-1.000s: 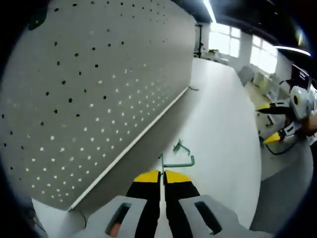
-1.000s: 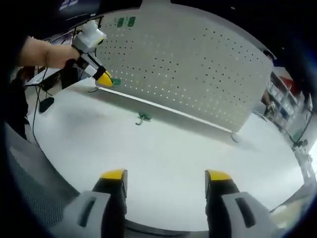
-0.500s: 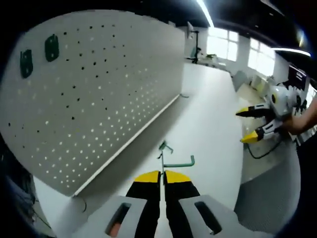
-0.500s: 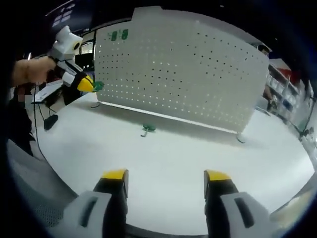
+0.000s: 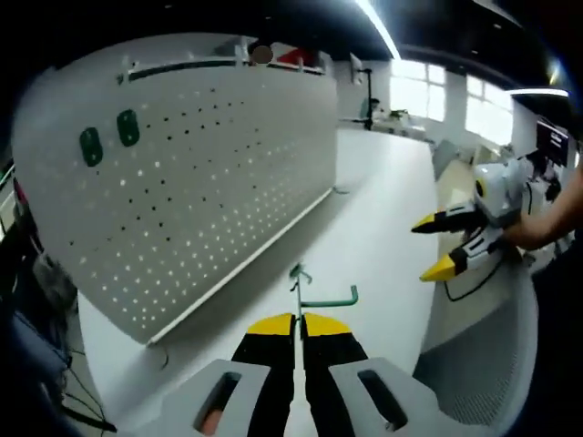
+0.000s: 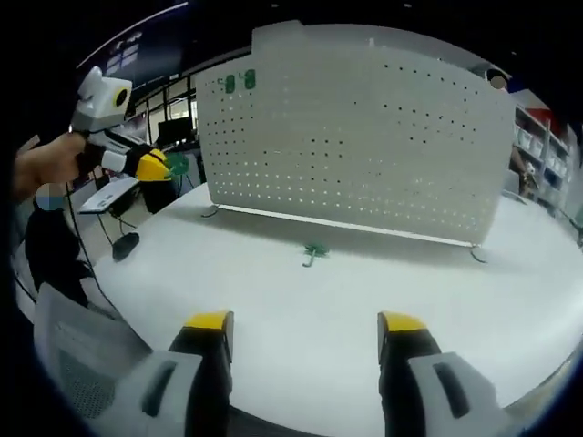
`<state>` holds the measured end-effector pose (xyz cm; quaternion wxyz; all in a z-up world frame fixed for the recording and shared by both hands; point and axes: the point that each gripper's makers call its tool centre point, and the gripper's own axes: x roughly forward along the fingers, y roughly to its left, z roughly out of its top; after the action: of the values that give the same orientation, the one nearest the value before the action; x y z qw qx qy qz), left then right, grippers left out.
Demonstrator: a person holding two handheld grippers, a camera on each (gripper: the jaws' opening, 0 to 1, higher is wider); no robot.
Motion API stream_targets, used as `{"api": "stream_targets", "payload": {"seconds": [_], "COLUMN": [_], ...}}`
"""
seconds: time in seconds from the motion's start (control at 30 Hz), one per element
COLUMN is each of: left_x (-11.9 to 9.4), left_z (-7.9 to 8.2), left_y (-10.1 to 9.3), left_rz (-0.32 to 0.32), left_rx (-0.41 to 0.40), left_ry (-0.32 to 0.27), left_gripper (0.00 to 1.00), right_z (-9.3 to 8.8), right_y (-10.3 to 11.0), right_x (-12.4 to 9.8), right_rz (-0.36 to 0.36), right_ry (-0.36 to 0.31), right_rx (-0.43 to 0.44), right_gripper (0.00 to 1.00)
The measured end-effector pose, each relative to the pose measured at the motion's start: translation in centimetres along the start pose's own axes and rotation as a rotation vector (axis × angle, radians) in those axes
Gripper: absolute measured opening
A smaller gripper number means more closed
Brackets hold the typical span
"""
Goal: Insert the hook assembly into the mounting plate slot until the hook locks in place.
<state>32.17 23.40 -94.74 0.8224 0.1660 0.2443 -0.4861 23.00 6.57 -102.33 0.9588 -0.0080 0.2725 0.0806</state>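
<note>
My left gripper [image 5: 299, 320] is shut on a thin green wire hook [image 5: 330, 299] that sticks out past its yellow tips. It is held in the air off the left end of the white pegboard [image 5: 200, 191]. Two small green mounting plates [image 5: 107, 138] sit high on the board, also visible as the plates [image 6: 238, 82] in the right gripper view. A second green hook [image 6: 314, 251] lies on the white table in front of the board. My right gripper [image 6: 305, 326] is open and holds nothing, well back from the board. The left gripper [image 6: 155, 166] appears at the left there.
The white table [image 6: 301, 300] spreads wide in front of the board. The board stands on small feet [image 6: 475, 256]. A grey chair back [image 6: 77, 341] is near the table's edge. My right gripper [image 5: 444, 244], in a hand, hangs over the table's far side. Desks and windows lie beyond.
Both cameras have moved. The left gripper has drawn back from the pegboard, still shut on the hook, so the green plates come into sight. The right gripper looks nearer in the left gripper view.
</note>
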Motion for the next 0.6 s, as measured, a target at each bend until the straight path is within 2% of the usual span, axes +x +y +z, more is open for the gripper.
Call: {"api": "stream_targets", "payload": {"seconds": [0.13,0.3,0.37,0.4,0.5,0.6], "left_x": [-0.7,-0.7,-0.7,-0.8,-1.0,-1.1], "left_z": [-0.2,-1.6,-2.1,-2.3,-2.8,-3.1], "left_y": [-1.0,-2.5,-2.9,-3.0,-3.5,-3.8], "left_rz": [0.011,0.006,0.008,0.010,0.022,0.035], "left_rx": [-0.028,-0.071,-0.081,-0.087,-0.128,-0.168], "left_ry": [-0.015,-0.007,-0.009,-0.006,-0.012,-0.029], "left_gripper": [0.01,0.01,0.01,0.01,0.01,0.01], "right_z": [1.0,1.7,2.7,3.1,4.3,5.6], "right_y": [1.7,3.2,2.7,2.9,4.3,5.5], "right_x": [0.0,0.2,0.0,-0.1,-0.2,-0.5], "right_rz": [0.042,0.080,0.043,0.047,0.120,0.170], "right_ry": [-0.026,-0.033,-0.062,-0.069,-0.085,-0.102], "right_rx": [0.007,0.012,-0.079,-0.092,0.015,0.052], "right_gripper": [0.57,0.55,0.56,0.56,0.53,0.49]}}
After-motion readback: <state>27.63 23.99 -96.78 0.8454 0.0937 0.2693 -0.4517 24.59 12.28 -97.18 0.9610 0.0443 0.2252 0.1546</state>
